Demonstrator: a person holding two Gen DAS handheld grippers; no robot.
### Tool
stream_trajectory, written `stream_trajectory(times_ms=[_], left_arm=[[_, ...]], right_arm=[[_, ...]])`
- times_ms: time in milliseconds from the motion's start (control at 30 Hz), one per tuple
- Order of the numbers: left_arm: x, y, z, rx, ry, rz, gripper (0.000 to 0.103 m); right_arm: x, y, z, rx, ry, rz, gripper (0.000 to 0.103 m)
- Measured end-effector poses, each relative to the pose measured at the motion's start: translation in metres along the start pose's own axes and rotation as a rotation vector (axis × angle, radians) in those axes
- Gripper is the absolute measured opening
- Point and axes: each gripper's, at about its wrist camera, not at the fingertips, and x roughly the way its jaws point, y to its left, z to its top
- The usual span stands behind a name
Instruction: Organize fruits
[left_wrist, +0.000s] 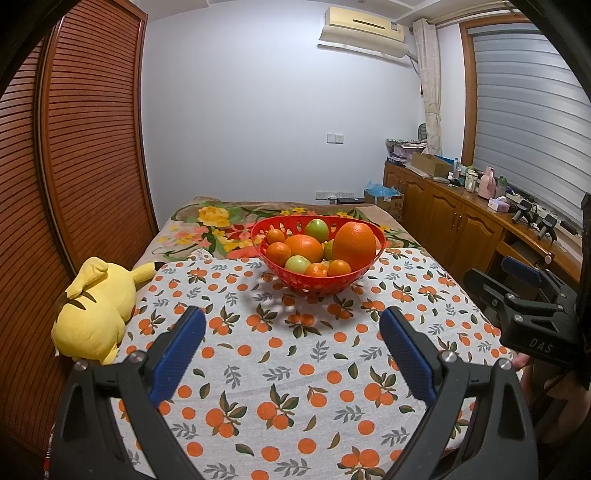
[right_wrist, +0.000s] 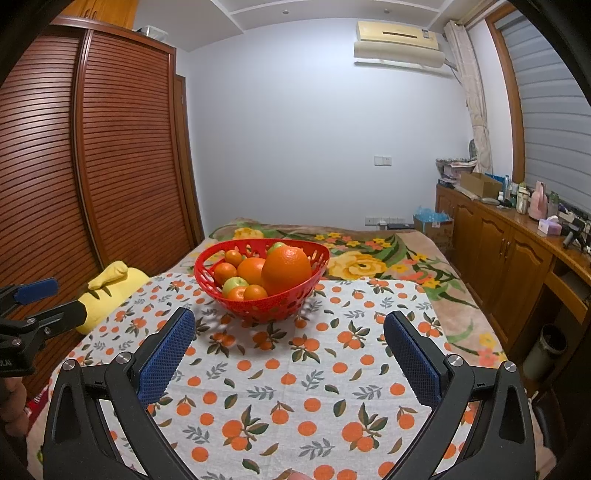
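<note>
A red perforated basket (left_wrist: 317, 286) (right_wrist: 258, 310) stands on the orange-print cloth (left_wrist: 295, 369) (right_wrist: 295, 369), filled with fruit. A big orange (left_wrist: 354, 243) (right_wrist: 286, 269) leans at its right side, beside a medium orange (left_wrist: 304, 248) (right_wrist: 251, 269), several small tangerines (left_wrist: 279, 254) (right_wrist: 255, 292) and green fruits (left_wrist: 317, 229) (right_wrist: 235, 283). My left gripper (left_wrist: 293, 321) hovers open over the cloth, short of the basket, with nothing between its blue pads. My right gripper (right_wrist: 290, 325) is also open and empty, just in front of the basket.
A yellow plush toy (left_wrist: 94, 314) (right_wrist: 110, 284) lies at the cloth's left edge. A floral blanket (left_wrist: 221, 225) (right_wrist: 388, 266) covers the bed beyond. A slatted wooden wardrobe (left_wrist: 74, 147) stands left, and a cluttered wooden cabinet (left_wrist: 461, 218) (right_wrist: 517, 251) runs along the right.
</note>
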Motion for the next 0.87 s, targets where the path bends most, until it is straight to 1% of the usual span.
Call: stream_trajectory(times_ms=[867], left_arm=[[-0.0064,-0.0002,0.0052,-0.005,-0.008,-0.005,0.096]], right_arm=[[-0.0009,0.0000,0.0012,0.001,-0.006,0.000,0.103]])
